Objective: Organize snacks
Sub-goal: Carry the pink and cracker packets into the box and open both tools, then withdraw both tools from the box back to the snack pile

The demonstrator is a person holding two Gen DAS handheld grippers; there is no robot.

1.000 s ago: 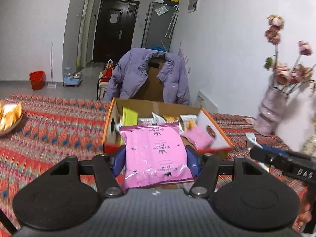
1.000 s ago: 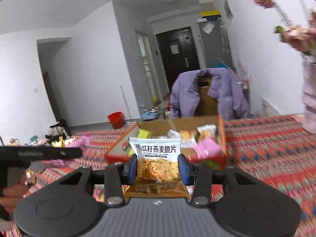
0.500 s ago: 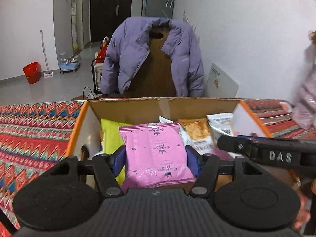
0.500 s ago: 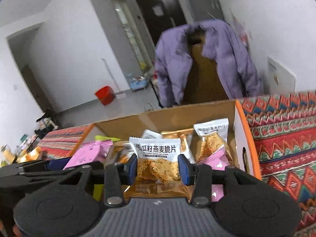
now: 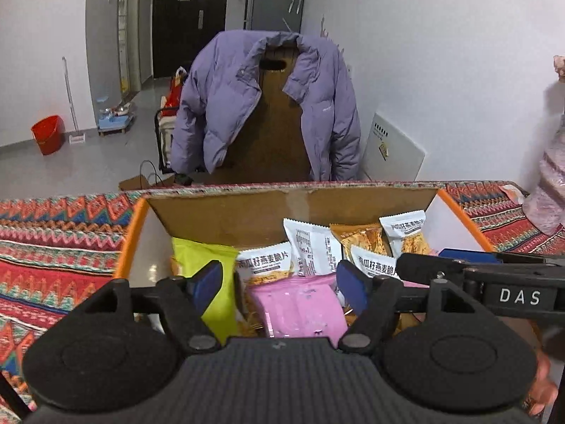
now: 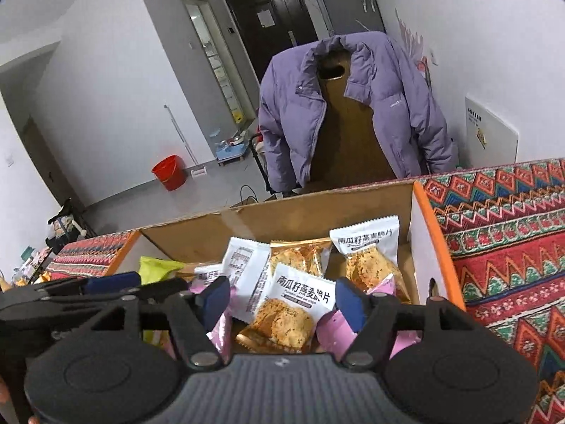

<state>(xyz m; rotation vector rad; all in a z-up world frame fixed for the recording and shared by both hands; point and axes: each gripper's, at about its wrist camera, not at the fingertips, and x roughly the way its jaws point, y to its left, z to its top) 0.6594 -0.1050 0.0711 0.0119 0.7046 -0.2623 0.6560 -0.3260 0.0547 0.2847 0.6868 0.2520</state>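
Note:
An open cardboard box (image 5: 226, 212) with orange edges sits on the patterned tablecloth and holds several snack packets. My left gripper (image 5: 279, 282) is open above the box; the pink packet (image 5: 300, 307) lies loose in the box below its fingers, next to a lime-green packet (image 5: 208, 258). My right gripper (image 6: 280, 296) is open too; the white-and-orange oat crisp packet (image 6: 300, 304) lies loose among the others in the box (image 6: 420, 219). The right gripper's arm shows at the right of the left wrist view.
A chair with a purple jacket (image 5: 268, 95) stands behind the table. A pink vase (image 5: 551, 183) is at the far right on the cloth (image 5: 53, 226). A red bucket (image 6: 169, 171) stands on the floor beyond.
Both grippers moved over the box, opened and let go: the pink packet dropped from the left, the oat crisp packet from the right.

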